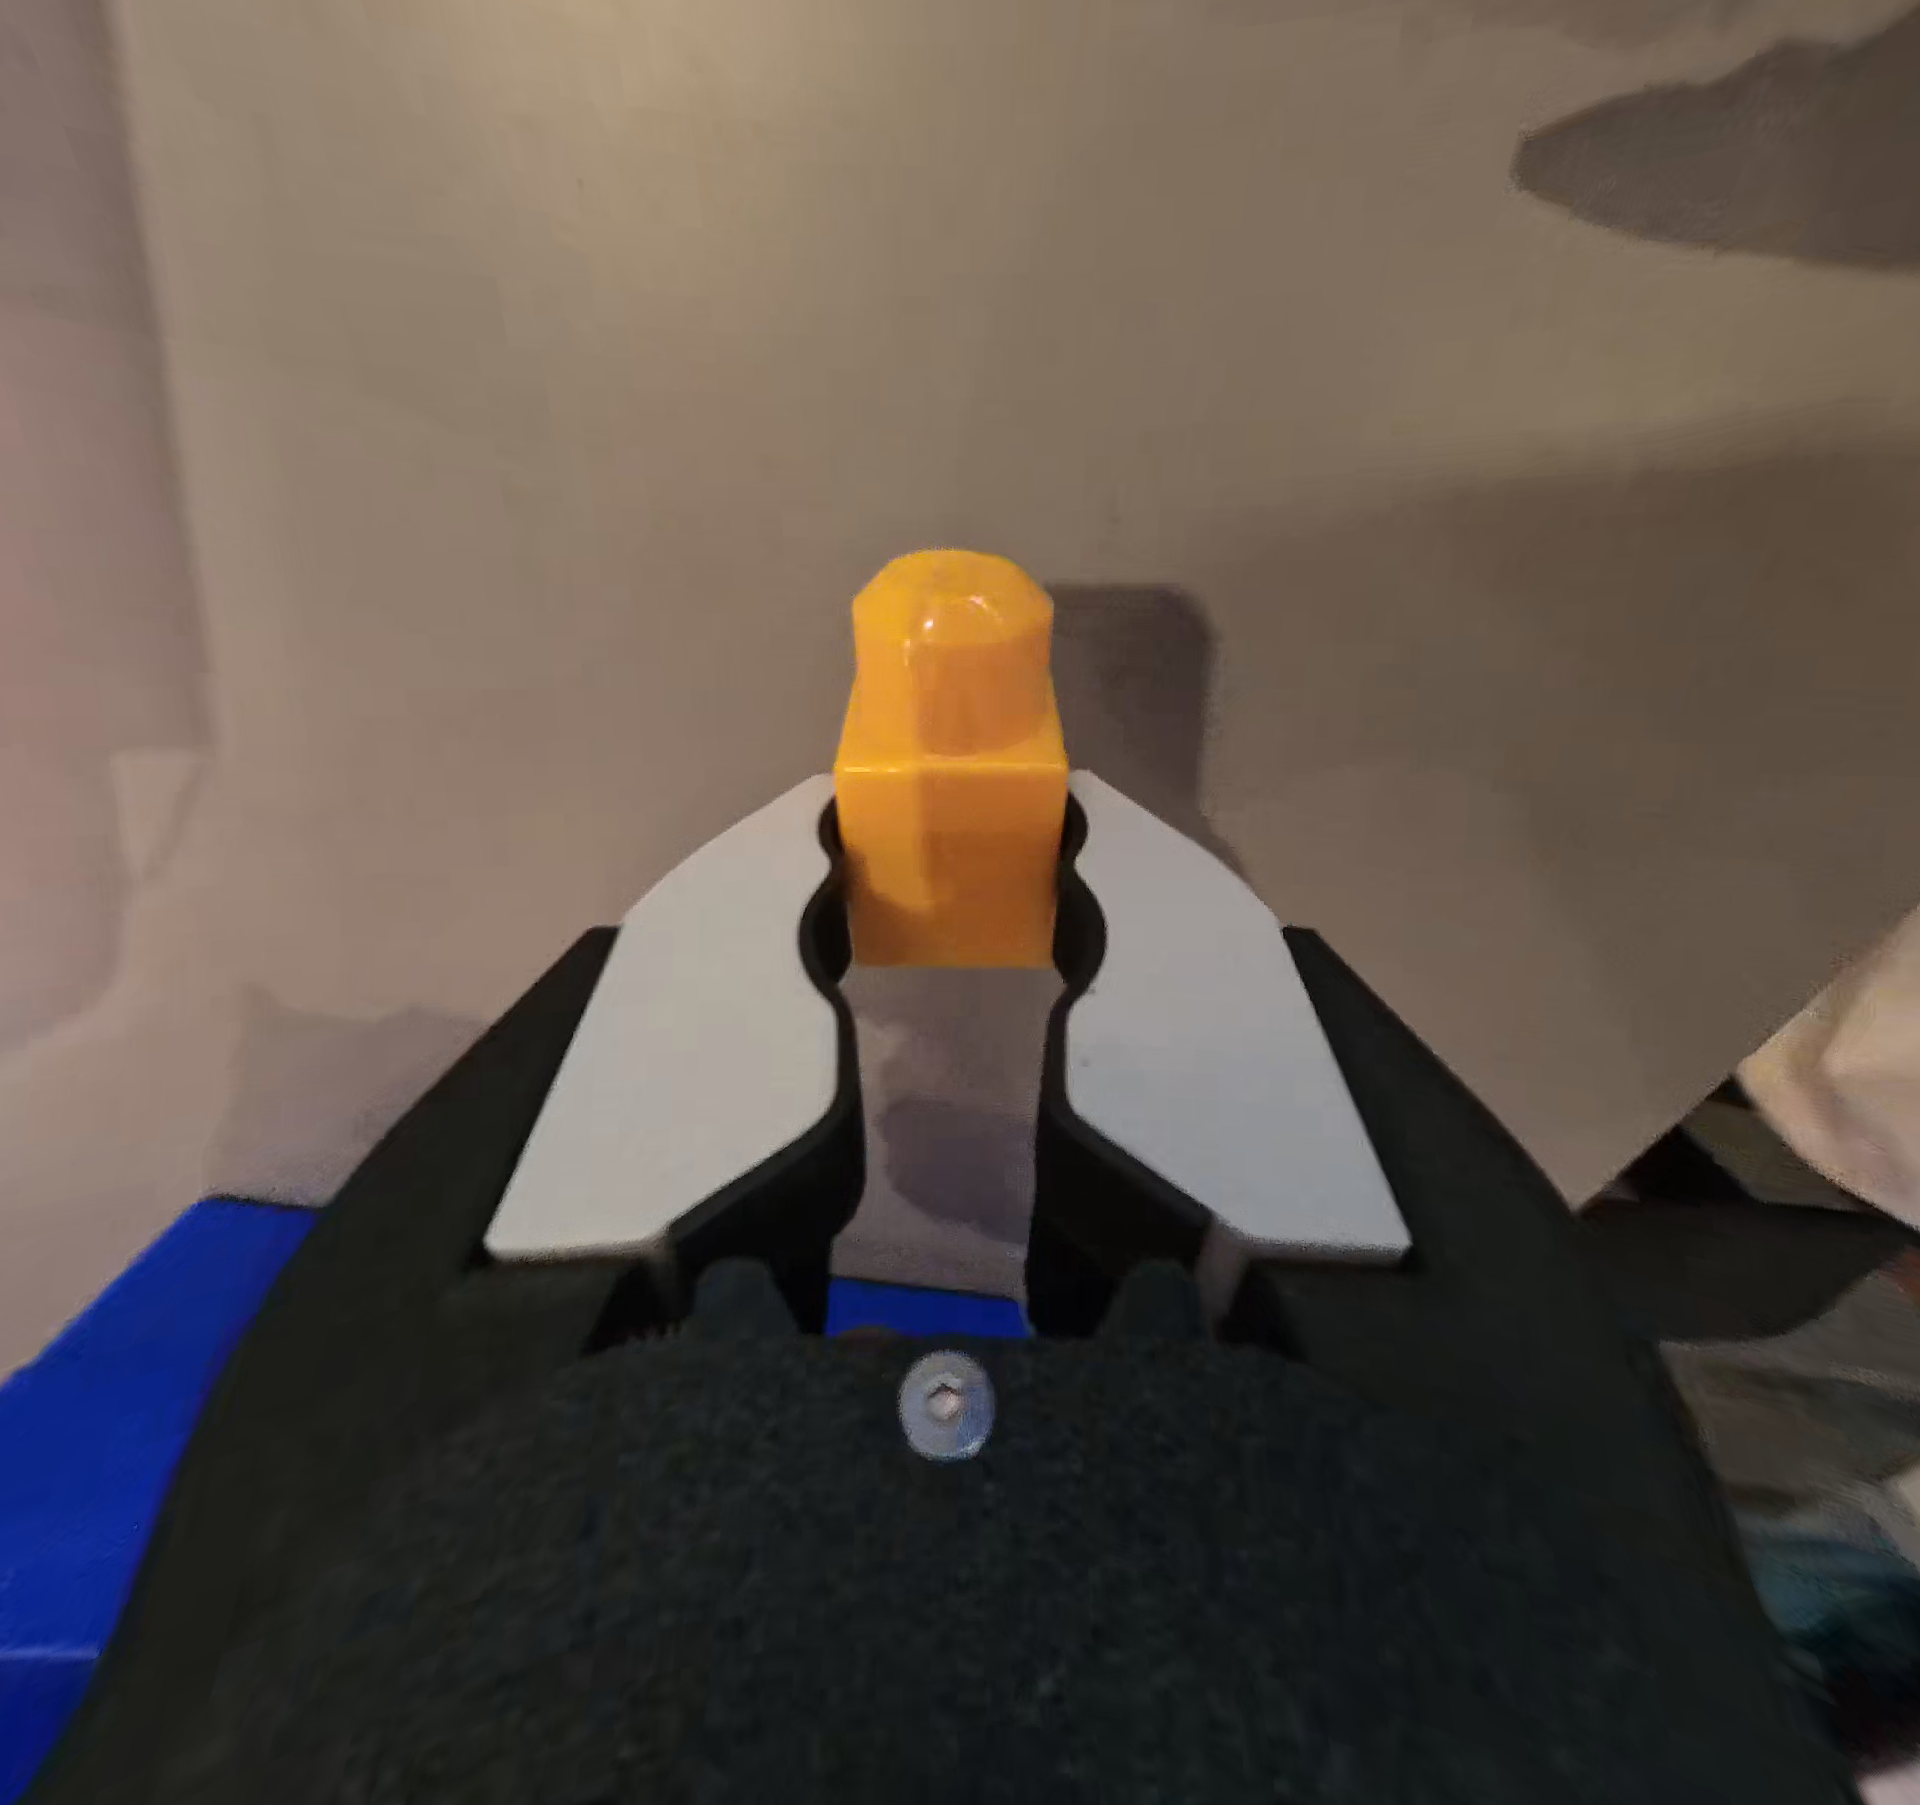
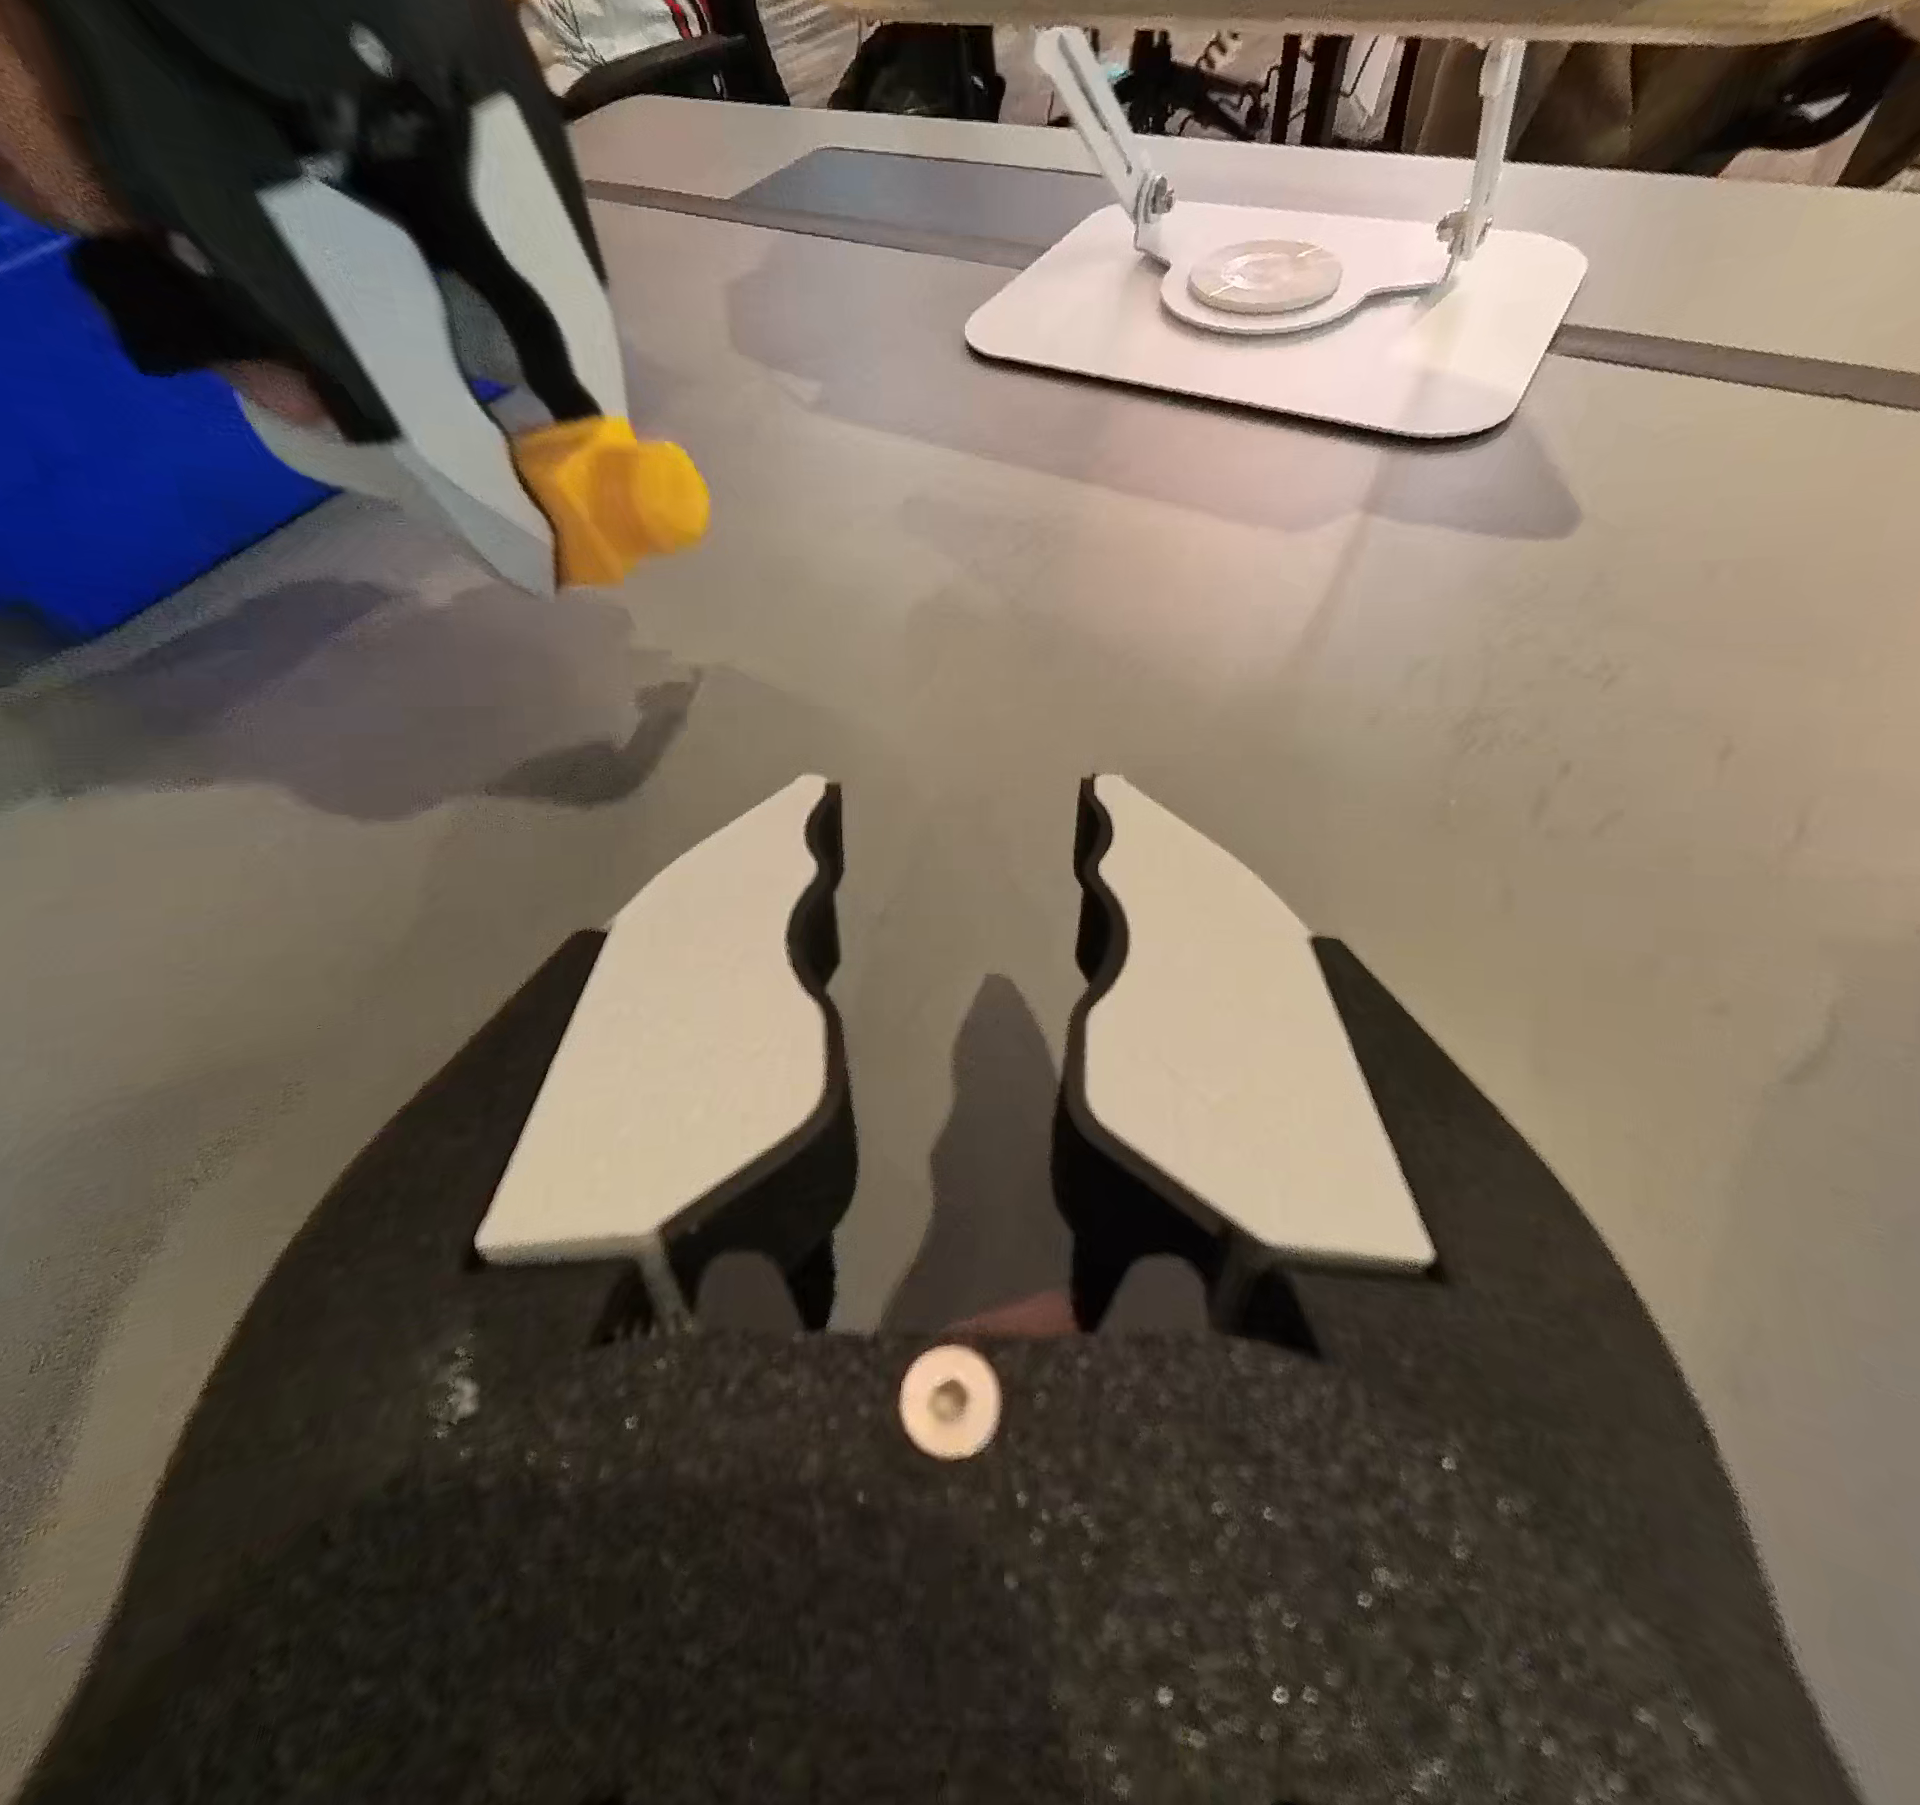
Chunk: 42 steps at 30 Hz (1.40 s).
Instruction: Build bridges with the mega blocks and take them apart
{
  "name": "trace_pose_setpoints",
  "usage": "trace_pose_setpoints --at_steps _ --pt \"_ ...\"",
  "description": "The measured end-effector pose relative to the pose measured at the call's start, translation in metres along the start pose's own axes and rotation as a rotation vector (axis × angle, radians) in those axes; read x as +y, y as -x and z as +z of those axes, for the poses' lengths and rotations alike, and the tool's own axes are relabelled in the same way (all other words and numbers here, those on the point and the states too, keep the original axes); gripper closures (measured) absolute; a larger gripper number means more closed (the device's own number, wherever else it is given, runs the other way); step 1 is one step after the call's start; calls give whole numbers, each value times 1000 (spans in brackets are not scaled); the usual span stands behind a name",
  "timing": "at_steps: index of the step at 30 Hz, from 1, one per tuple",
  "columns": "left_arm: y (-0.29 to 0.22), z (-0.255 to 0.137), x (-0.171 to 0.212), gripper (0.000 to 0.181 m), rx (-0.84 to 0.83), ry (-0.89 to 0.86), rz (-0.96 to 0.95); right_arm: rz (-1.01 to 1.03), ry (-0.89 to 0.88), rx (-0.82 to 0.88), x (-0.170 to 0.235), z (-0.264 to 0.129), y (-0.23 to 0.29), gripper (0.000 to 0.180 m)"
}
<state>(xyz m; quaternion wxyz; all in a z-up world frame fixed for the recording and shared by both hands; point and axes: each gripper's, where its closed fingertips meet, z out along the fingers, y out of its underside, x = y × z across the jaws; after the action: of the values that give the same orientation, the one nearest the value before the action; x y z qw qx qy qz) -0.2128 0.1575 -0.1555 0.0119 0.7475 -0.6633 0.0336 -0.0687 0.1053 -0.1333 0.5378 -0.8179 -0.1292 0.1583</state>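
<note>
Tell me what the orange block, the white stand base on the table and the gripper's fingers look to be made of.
Orange block: looks like glossy moulded plastic, with highlights on its rounded stud.
White stand base: probably painted or coated metal, a thin matte plate with rounded corners and bolted silvery struts.
Fingers: pale grey matte faces over black wavy inner pads, which may be rubber or foam; the pictures leave that open.

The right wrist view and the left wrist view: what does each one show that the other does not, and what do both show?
Only the right wrist view shows the open, empty right gripper and a white stand base farther back on the table. Only the left wrist view shows a pale cloth beyond the table's right edge. Both show the left gripper shut on the orange block, the grey table and the blue bin.
</note>
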Motion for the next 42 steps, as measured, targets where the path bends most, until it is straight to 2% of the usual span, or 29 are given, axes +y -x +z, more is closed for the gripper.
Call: trace_pose_setpoints --at_steps 6,15,17,20,24,27,29,31,34,37,39,42 --pt "-6 27 17 145 -84 133 -251 15 5 -38 2 -3 2 138" --pt "-14 37 17 145 -71 47 -319 -12 7 -22 2 -2 4 138" --pt "-18 36 16 135 -49 21 -319 -3 8 -27 2 -2 3 138" --pt "-22 26 15 124 -47 -63 -316 4 2 -29 2 -3 2 138" --pt "-38 -28 26 119 -76 -361 -336 1 -2 -31 1 -4 3 138" --pt "-46 -89 70 118 -157 -653 -425 -7 10 -37 3 -3 5 138" --pt "-41 -123 119 118 -283 -817 -541 -9 20 -40 4 -2 5 138" --pt "-36 -138 178 116 -433 -876 -654 -8 26 -43 4 -1 5 138" --pt "-36 -135 254 114 -585 -886 -818 -8 27 -46 5 -1 6 138" --pt "-45 -111 301 115 -639 -853 -920 -8 26 -44 4 -1 6 138" --pt "-51 -95 319 115 -682 -832 -961 -10 30 -46 5 -1 6 138" --pt "-62 -74 318 116 -621 -905 -1018 -13 34 -48 5 -1 7 138"
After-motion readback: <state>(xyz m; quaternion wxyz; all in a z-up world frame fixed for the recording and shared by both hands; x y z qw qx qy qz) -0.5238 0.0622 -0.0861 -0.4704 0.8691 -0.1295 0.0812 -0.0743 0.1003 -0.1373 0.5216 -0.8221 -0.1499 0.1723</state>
